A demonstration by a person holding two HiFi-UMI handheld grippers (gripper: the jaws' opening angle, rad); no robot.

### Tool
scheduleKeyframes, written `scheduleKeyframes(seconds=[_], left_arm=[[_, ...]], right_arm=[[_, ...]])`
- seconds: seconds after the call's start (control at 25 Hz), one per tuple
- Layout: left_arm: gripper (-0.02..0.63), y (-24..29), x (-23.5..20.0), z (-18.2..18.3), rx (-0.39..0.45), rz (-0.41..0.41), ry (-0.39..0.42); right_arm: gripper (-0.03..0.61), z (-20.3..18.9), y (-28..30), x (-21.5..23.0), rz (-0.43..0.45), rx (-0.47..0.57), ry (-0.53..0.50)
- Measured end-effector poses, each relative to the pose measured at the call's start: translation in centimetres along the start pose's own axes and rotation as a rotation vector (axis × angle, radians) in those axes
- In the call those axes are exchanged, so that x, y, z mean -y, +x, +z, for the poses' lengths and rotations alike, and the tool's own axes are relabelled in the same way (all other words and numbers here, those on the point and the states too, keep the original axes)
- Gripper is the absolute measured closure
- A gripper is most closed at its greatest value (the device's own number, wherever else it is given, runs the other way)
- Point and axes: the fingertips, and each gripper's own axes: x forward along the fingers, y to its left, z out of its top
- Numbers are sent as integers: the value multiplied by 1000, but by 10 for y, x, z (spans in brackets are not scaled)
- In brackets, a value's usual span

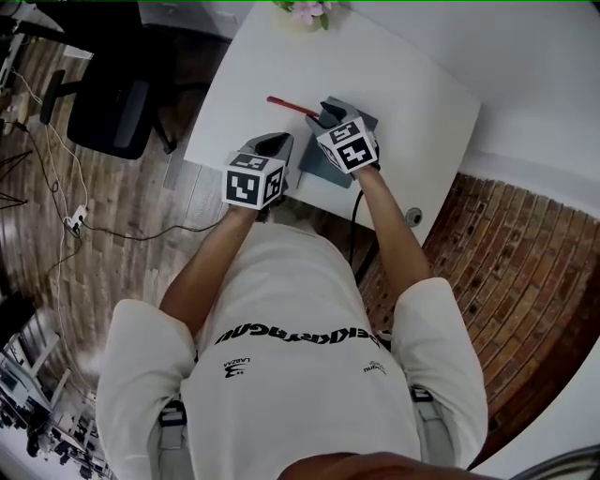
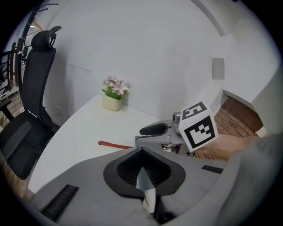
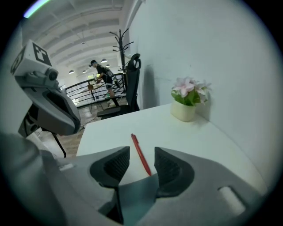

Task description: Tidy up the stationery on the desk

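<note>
A red pen (image 1: 289, 105) lies alone on the white desk (image 1: 412, 103), just beyond both grippers. In the right gripper view the pen (image 3: 136, 145) runs away from me in line with the gap of my right gripper (image 3: 141, 153), which is open and holds nothing. The pen's near end is hidden behind the jaws. My left gripper (image 2: 141, 151) is shut, its pads meeting at the tips with nothing gripped, and it hangs over the desk's near edge. From there the pen (image 2: 115, 145) lies ahead to the left and my right gripper (image 2: 152, 130) is just ahead to the right.
A small pot of pink flowers (image 1: 309, 11) (image 2: 112, 99) (image 3: 185, 108) stands at the desk's far edge by the wall. A black office chair (image 1: 112, 108) (image 2: 26, 123) is left of the desk. Cables (image 1: 75, 220) trail on the wooden floor; brick-patterned floor (image 1: 525, 281) lies right.
</note>
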Motion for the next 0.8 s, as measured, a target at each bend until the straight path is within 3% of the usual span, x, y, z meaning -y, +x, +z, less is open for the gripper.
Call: scheduleKeyframes(seconds=[0.24, 0.4, 0.8], left_arm=[[617, -14, -12, -11, 13, 19, -47], [617, -22, -20, -14, 43, 32, -56], [616, -33, -20, -17, 110, 34, 29]], right_arm=[[408, 6, 42, -22, 109, -111, -193], [426, 3, 62, -30, 132, -166, -298], [456, -12, 89, -28, 138, -234, -306]])
